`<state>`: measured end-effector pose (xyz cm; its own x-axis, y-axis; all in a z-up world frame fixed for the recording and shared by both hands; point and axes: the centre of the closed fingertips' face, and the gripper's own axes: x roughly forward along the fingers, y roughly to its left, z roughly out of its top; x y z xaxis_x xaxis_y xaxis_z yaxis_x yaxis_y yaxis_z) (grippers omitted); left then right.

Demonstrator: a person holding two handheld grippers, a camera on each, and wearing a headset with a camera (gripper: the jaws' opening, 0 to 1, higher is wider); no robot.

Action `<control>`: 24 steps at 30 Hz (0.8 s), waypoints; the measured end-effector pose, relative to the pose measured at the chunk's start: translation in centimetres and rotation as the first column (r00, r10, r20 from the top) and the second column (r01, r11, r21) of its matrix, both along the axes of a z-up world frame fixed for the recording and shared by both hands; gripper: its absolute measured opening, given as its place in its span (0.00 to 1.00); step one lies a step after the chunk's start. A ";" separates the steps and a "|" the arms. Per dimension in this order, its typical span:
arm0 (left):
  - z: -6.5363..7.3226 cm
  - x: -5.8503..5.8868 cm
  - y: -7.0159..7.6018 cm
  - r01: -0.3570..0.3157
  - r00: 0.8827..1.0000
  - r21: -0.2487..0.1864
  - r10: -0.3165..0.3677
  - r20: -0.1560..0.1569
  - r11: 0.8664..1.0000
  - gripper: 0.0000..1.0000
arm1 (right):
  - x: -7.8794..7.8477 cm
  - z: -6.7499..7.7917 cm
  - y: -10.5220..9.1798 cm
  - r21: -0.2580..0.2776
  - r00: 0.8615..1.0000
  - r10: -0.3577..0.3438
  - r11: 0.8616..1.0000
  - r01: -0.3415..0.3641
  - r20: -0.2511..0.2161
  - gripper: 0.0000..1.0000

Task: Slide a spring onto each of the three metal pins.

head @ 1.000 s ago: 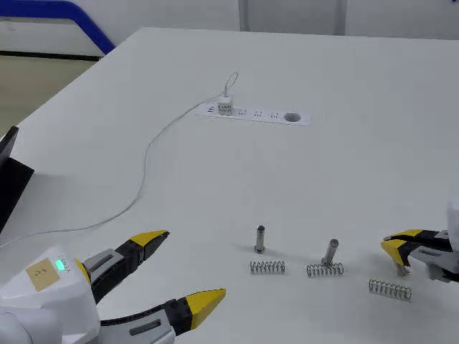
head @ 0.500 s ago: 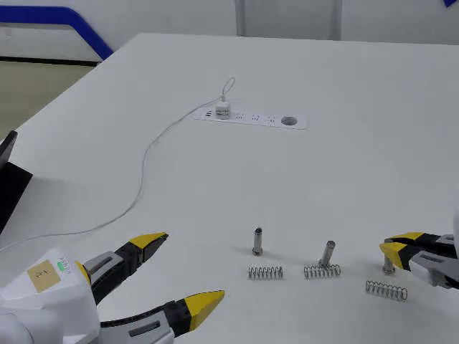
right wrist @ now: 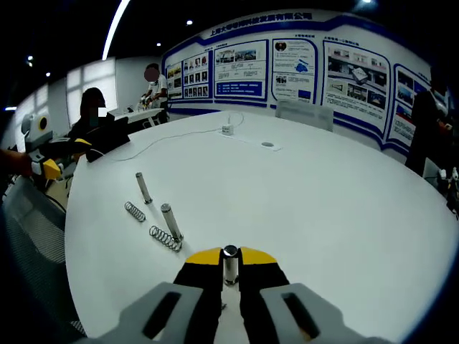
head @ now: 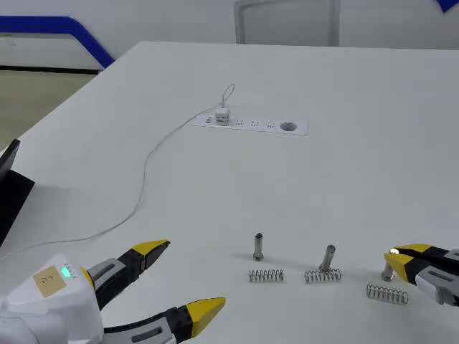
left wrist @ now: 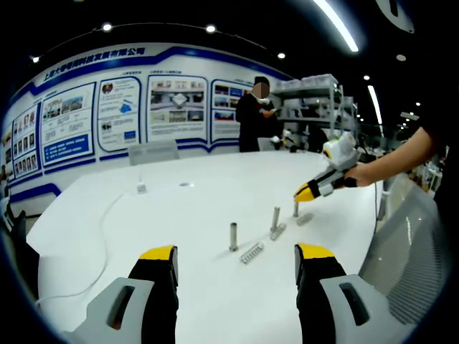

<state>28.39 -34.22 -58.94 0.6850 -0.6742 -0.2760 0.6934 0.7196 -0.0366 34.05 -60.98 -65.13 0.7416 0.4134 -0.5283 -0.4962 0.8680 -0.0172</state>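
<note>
Three metal pins stand in a row near the table's front: left pin (head: 258,246), middle pin (head: 328,258), right pin (head: 388,271). A spring lies flat in front of each: left spring (head: 266,275), middle spring (head: 322,276), right spring (head: 387,294). My right gripper (head: 403,256) is shut on the right pin (right wrist: 229,262), which stands upright between its jaws. My left gripper (head: 181,278) hovers open at the lower left with nothing in it, well left of the pins. Its own view faces the left pin (left wrist: 233,236) and left spring (left wrist: 252,252).
A white power strip (head: 251,124) with a plugged-in charger lies mid-table, and its cable (head: 143,179) trails to the left edge. A dark object (head: 8,186) sits at the far left. People stand in the background beyond the table.
The head camera has tilted a little, which shifts the whole scene. My right gripper stays at the right pin, and my left gripper stays open in the same place.
</note>
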 end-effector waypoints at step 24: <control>0.2 0.3 0.4 -0.018 1.000 0.003 0.018 0.014 1.000 0.67 | -0.1 0.9 0.3 0.001 1.000 0.000 1.000 0.000 0.011 0.19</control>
<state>28.68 -33.83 -58.76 0.7005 -0.6613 -0.2683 0.6811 0.7318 -0.0251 33.95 -60.70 -64.27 0.7473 0.4141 -0.5196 -0.4960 0.8681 -0.0215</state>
